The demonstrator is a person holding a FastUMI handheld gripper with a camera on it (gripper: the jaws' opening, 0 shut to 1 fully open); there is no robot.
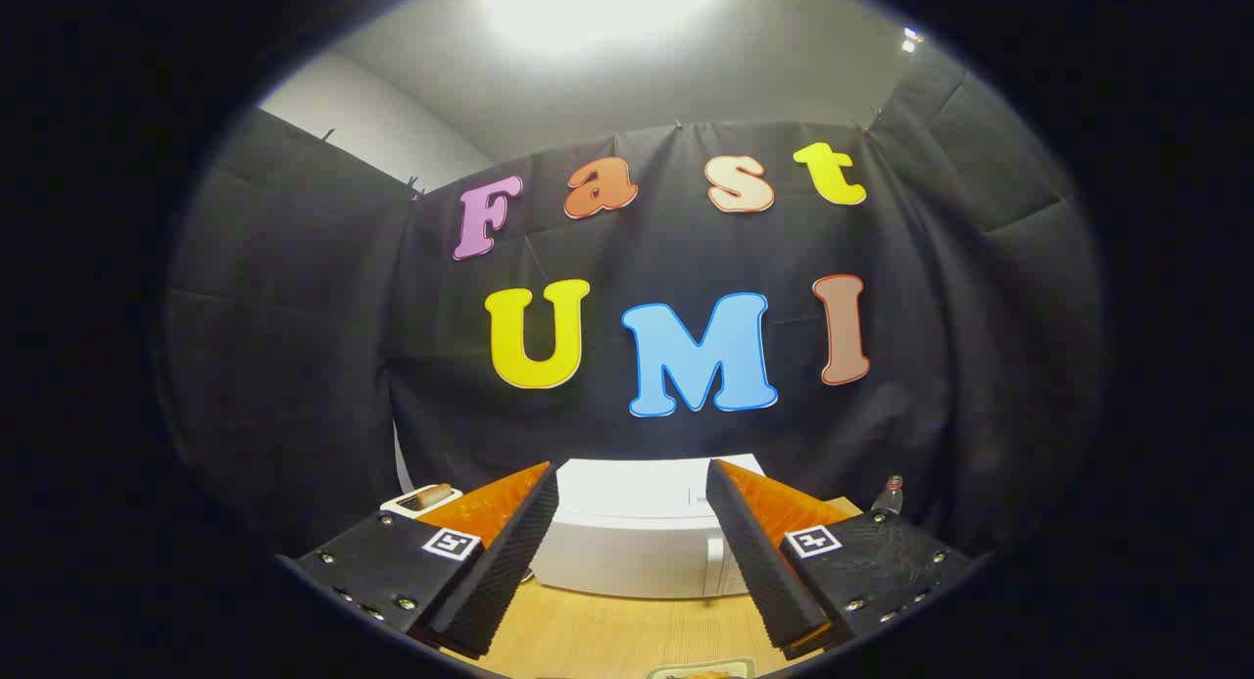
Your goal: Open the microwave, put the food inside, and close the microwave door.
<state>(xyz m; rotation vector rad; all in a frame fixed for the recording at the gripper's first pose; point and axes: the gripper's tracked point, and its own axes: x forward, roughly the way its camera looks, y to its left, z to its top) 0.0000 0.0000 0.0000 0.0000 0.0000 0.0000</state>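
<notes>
A wooden table (598, 630) at the frame's bottom carries a white microwave (637, 542) at centre, a bottle (888, 495) right, a small tray (423, 501) left.

Single fisheye camera rides on the gripper (632, 522), looking forward along its two spread fingers and pitched a little upward, so booth wall and ceiling light take the upper field. It sits low over the wooden table (607, 635), fairly near the white microwave (637, 542) straight ahead between the fingers. Far-right bottle (888, 495), probably, too small to confirm.
</notes>
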